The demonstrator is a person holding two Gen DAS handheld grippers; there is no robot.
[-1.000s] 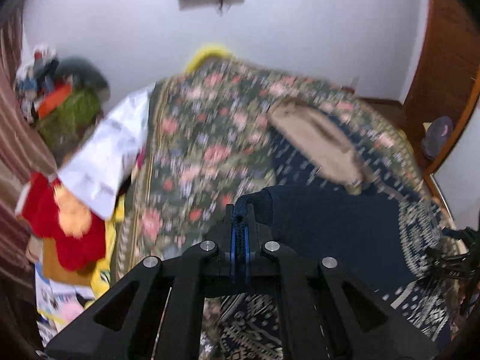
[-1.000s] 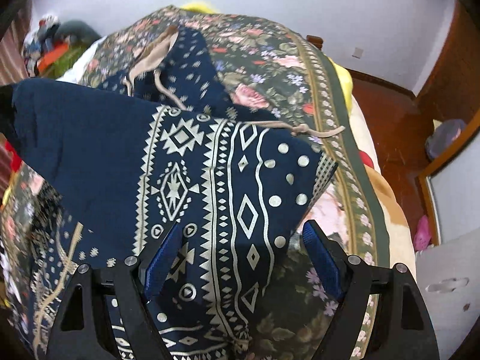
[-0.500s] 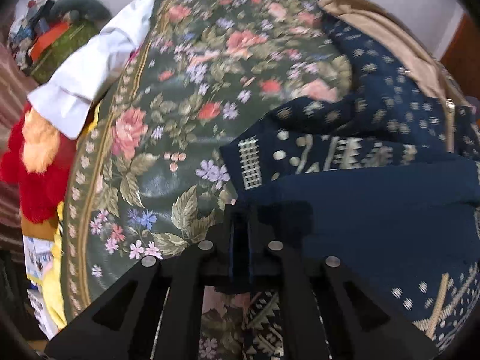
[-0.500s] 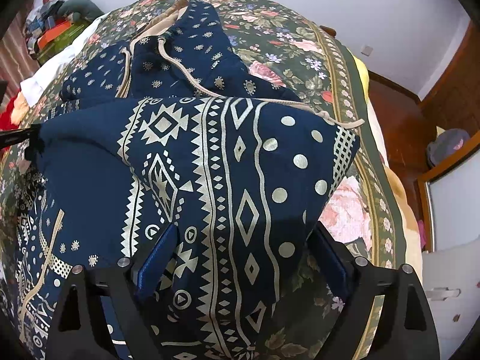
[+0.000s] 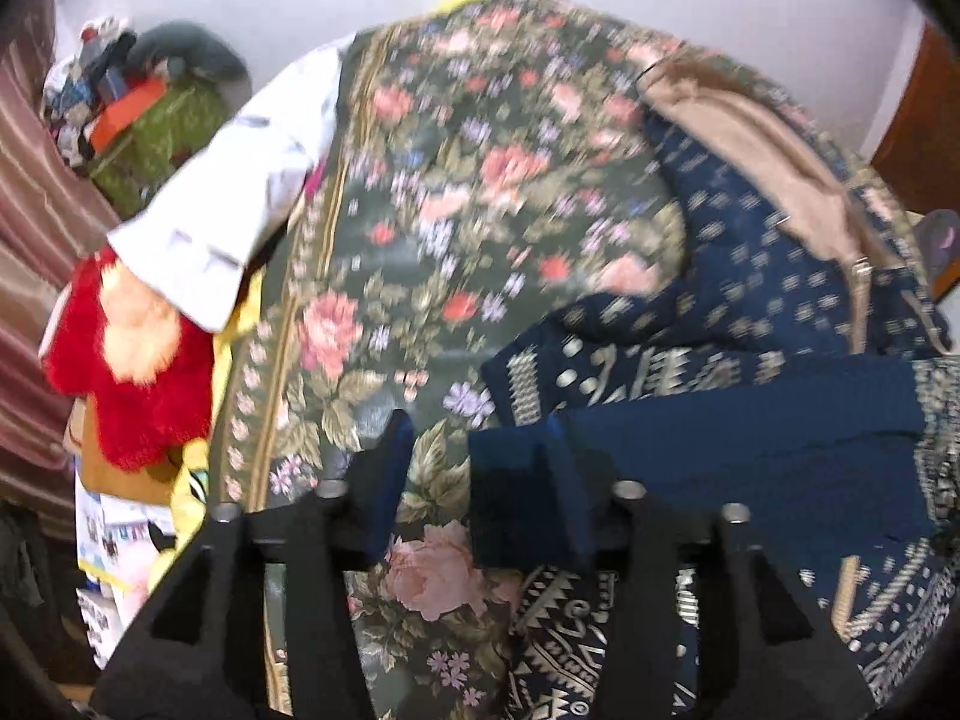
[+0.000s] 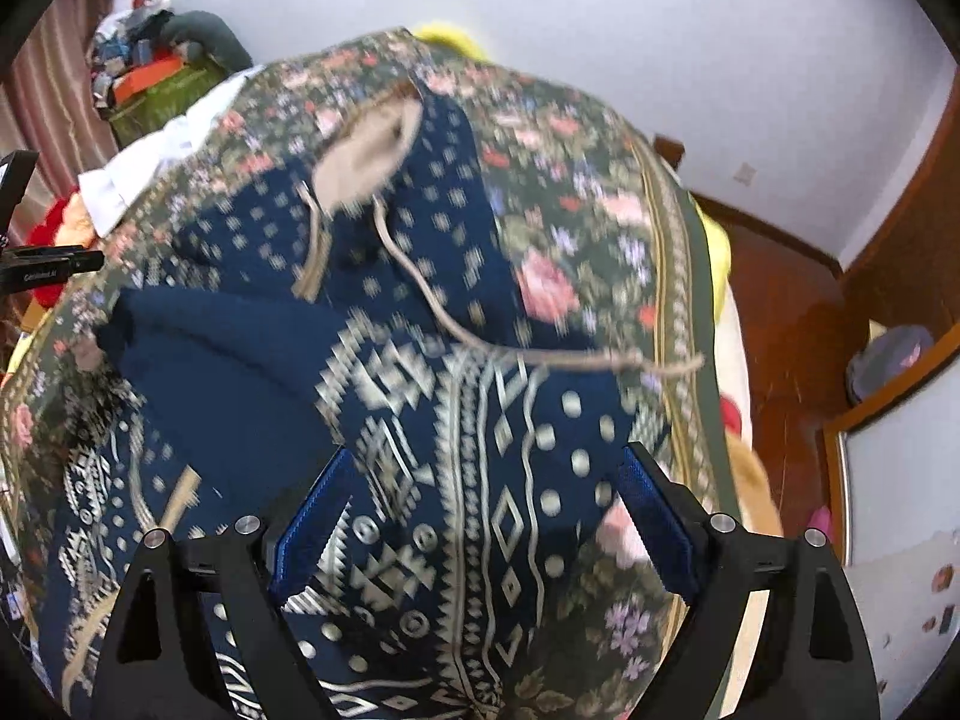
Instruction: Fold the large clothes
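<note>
A soft navy hoodie [image 6: 420, 420], printed with pale geometric bands and dots, is spread on the floral bed [image 5: 420, 228], its tan-lined hood [image 6: 366, 150] pointing toward the far wall. The left gripper [image 5: 480, 468] has just been opening, a plain sleeve edge loose between its jaws. The right gripper [image 6: 480, 516] is spread wide over the patterned cloth.

Even indoor light, no glare; both views motion-blurred, worst on the bedspread [image 5: 432, 228]; strong fisheye bending, dark vignette in corners
</note>
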